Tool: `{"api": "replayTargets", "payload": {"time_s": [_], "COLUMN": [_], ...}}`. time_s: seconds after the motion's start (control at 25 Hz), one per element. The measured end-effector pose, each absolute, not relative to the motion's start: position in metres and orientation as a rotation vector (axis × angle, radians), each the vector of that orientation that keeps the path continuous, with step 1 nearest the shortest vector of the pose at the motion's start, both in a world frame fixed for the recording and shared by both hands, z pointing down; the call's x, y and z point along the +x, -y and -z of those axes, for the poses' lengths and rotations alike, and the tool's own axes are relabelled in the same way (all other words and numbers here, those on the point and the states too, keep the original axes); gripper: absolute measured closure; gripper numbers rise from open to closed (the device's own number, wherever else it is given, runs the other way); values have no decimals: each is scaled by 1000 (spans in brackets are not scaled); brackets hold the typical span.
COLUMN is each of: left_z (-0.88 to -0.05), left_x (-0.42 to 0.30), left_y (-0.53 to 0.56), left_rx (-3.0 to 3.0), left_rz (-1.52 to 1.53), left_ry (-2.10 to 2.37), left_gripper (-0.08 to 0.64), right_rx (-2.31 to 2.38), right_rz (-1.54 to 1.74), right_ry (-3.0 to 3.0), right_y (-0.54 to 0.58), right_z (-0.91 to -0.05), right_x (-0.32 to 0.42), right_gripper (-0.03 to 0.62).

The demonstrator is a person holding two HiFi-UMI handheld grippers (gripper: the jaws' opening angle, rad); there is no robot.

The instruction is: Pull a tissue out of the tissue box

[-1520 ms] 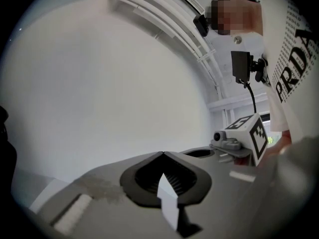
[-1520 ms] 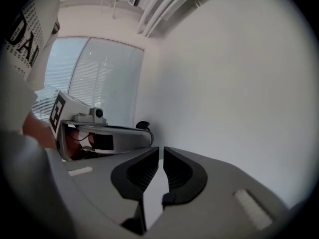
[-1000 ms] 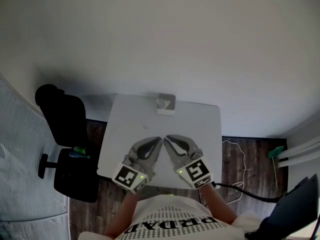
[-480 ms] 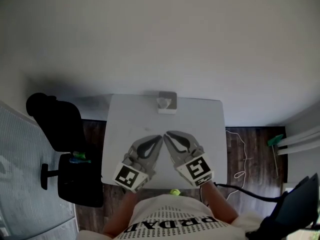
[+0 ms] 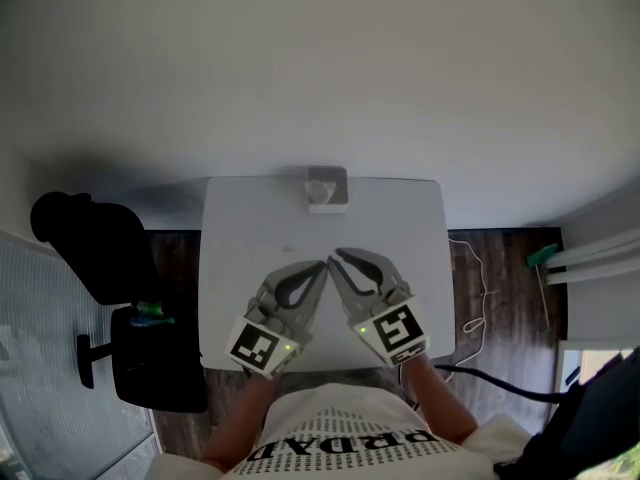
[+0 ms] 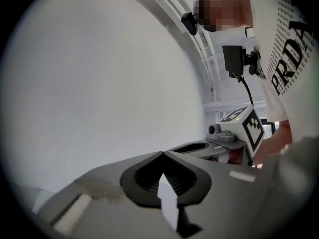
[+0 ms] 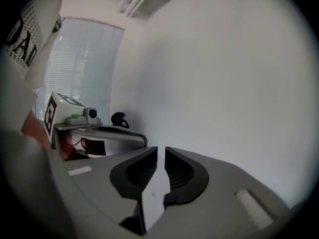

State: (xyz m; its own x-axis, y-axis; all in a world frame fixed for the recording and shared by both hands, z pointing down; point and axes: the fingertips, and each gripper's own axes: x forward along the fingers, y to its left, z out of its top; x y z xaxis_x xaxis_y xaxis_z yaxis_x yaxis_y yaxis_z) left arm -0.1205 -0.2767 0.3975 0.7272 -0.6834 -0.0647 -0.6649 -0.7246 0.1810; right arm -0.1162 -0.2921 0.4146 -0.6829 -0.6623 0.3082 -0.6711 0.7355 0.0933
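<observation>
The tissue box stands at the middle of the white table's far edge, with a tissue sticking up from its top. Both grippers hover side by side over the near half of the table, well short of the box, tips almost touching each other. My left gripper is shut with nothing in it; in the left gripper view its jaws meet at the tip. My right gripper is opening: in the right gripper view a narrow gap shows between the jaws, with nothing in it.
A black office chair stands left of the table on the wood floor. A cable trails on the floor at the right, near a green object. A plain white wall rises behind the table.
Both grippers have come a little further forward over the table, still side by side. The head view has shifted, so the table sits a bit higher in the picture.
</observation>
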Motion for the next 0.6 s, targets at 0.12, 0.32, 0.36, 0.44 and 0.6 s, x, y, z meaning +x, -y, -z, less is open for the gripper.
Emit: {"api": "replayTargets", "payload": {"time_s": [0.12, 0.32, 0.36, 0.44, 0.6], "left_z": [-402, -407, -406, -407, -414], "left_x": [-117, -110, -109, -107, -106], "left_y": [279, 283, 282, 280, 287], "left_rx": [2773, 2769, 2765, 2750, 2734], "left_rz": [183, 155, 156, 145, 107], "left_ry": [1093, 1134, 1147, 1170, 1210], "left_gripper": [568, 568, 568, 568, 568], "right_rx": [1030, 1025, 1022, 1013, 995], "right_rz": [-44, -41, -46, -57, -65], "right_ry": [2605, 2613, 2615, 2621, 2630], "right_y": [295, 301, 301, 303, 315], "right_z": [-420, -427, -428, -431, -434], "right_x": [-112, -105, -104, -103, -103], "right_gripper": [551, 551, 551, 551, 551]}}
